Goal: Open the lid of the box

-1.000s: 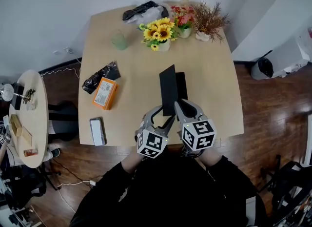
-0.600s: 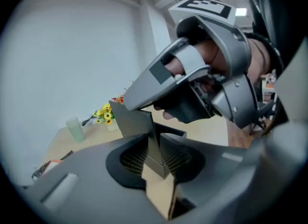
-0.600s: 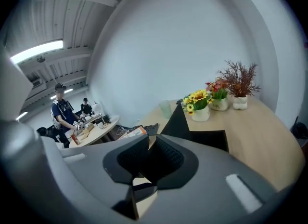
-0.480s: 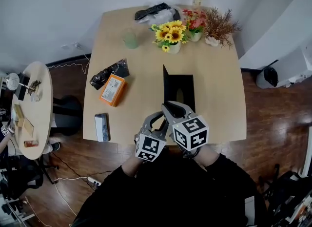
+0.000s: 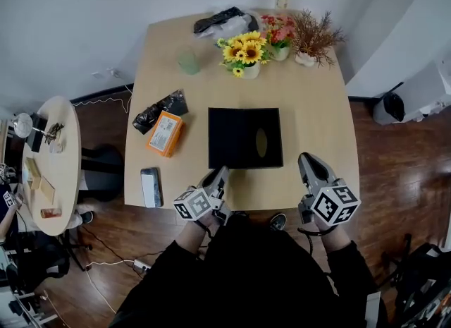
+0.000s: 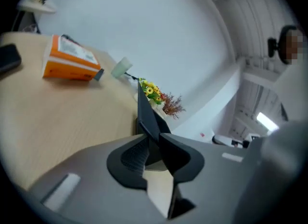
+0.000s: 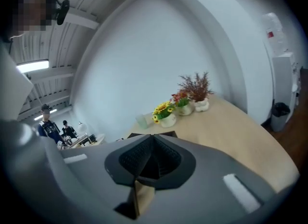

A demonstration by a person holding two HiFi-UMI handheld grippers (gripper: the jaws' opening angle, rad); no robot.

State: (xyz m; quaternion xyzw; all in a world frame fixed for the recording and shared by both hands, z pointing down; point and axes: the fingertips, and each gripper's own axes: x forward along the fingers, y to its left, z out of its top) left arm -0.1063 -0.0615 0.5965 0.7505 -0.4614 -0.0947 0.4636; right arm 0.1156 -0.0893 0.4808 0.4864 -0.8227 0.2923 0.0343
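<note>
The lid [image 5: 225, 136] has dropped from upright to flat, so the box [image 5: 266, 123] near our tabletop's [image 5: 310, 108] front edge looks open. Our left claw [image 5: 223, 172] grips the lid's edge; our right claw [image 5: 307, 159] is clenched empty.

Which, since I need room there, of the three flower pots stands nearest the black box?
The sunflower pot: yellow blooms, leftmost of the three; the red flowers and the dried brown plant stand farther back.
</note>
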